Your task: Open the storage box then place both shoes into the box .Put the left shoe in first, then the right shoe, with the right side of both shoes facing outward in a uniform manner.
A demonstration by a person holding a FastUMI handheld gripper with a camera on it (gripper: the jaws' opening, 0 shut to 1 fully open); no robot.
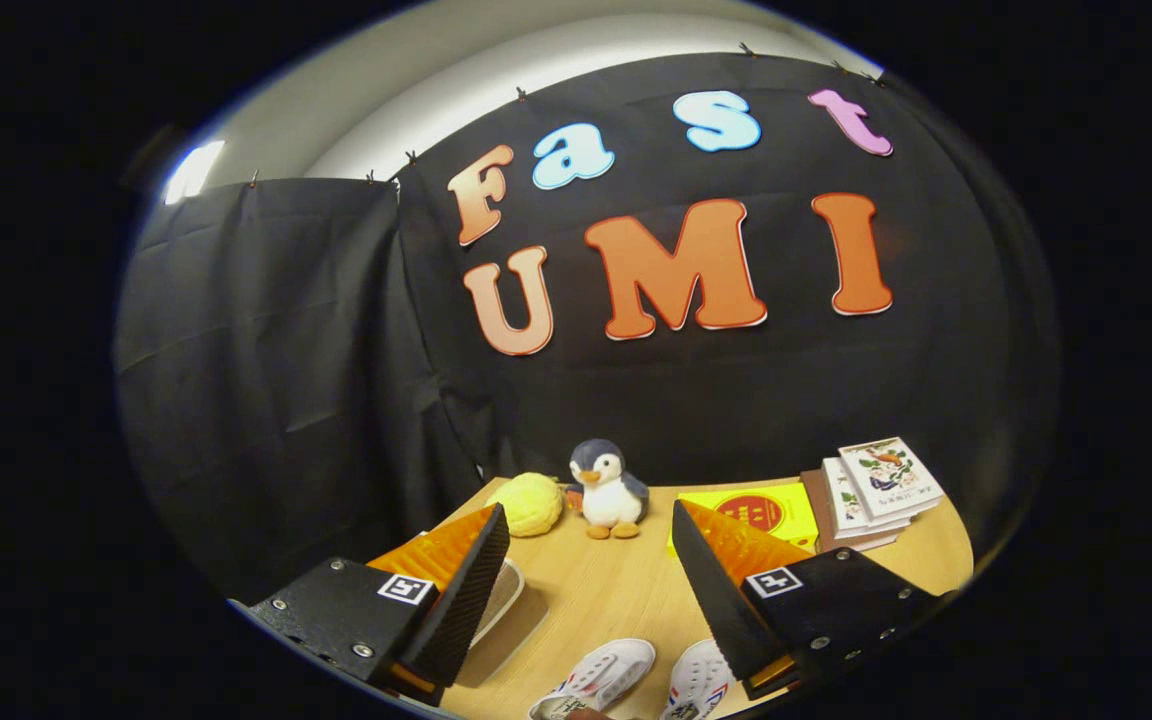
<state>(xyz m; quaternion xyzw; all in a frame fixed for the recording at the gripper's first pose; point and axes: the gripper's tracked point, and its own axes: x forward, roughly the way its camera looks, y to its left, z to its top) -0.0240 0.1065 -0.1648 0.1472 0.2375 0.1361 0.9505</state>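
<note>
Gripper (591,570) fingers spread wide, empty, above two white shoes (596,677)

Your gripper (591,570) is held up above the table, tilted slightly downward and pointing forward. Its jaws stand wide apart, with nothing between them and nothing touching either one. The two fingers (466,590) angle outward from each other, inner faces turned toward the gap.

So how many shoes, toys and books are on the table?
Shoes: 2, one between the open tool's fingers, one beside it.
Toys: 2, a penguin and a yellow plush.
Books: at least 3 stacked, plus 1 yellow.
Total: at least 8.
</note>
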